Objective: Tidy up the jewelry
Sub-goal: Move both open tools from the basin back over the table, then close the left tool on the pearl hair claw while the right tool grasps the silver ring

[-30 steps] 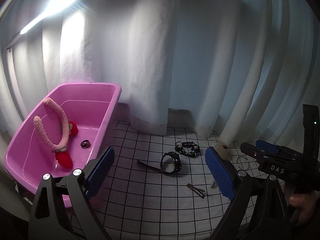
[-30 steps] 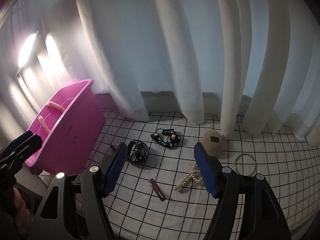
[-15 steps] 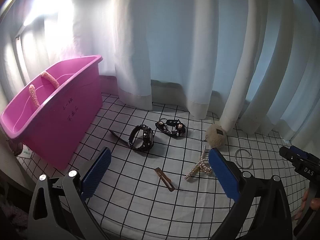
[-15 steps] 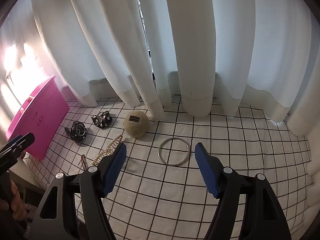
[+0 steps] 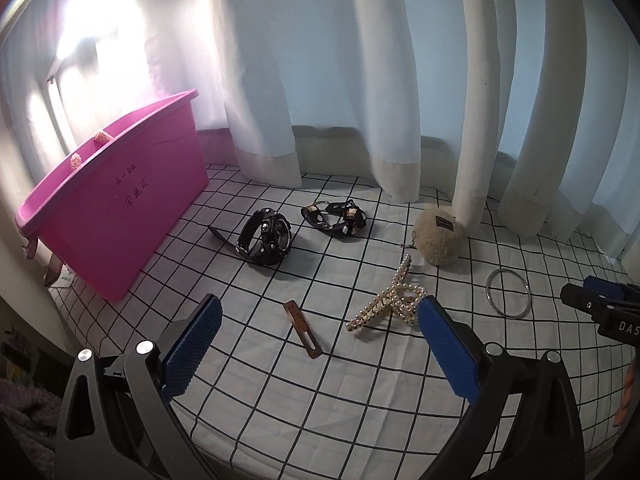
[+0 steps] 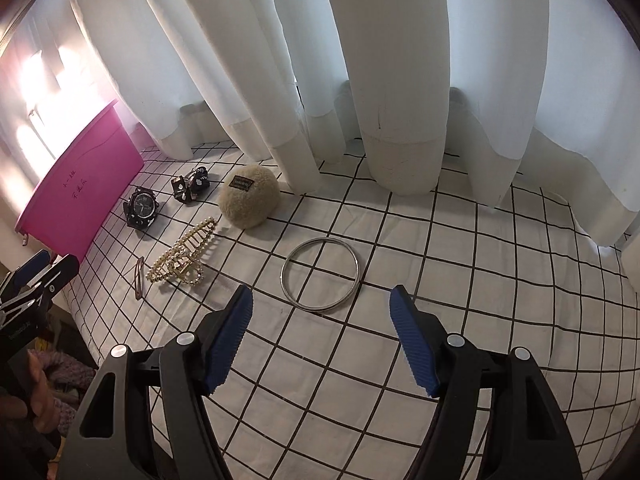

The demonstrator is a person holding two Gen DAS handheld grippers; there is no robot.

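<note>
On the white checked cloth lie a black watch (image 5: 266,236), a black bracelet (image 5: 335,218), a brown hair clip (image 5: 303,329), a pearl claw clip (image 5: 386,302), a beige pom-pom (image 5: 439,240) and a silver bangle (image 6: 320,274). A pink bin (image 5: 116,208) stands at the left. My left gripper (image 5: 316,344) is open and empty, above the brown clip and claw clip. My right gripper (image 6: 322,334) is open and empty, just short of the bangle. The bangle (image 5: 508,292) also shows in the left wrist view.
White curtains (image 6: 400,80) hang along the back of the cloth. The cloth's front edge (image 5: 280,456) drops off near my left gripper. The other gripper's tip shows at the right of the left wrist view (image 5: 600,304) and at the left of the right wrist view (image 6: 36,280).
Both grippers swung right, away from the pink bin. My left gripper now faces the brown clip and claw clip. My right gripper has closed in on the bangle.
</note>
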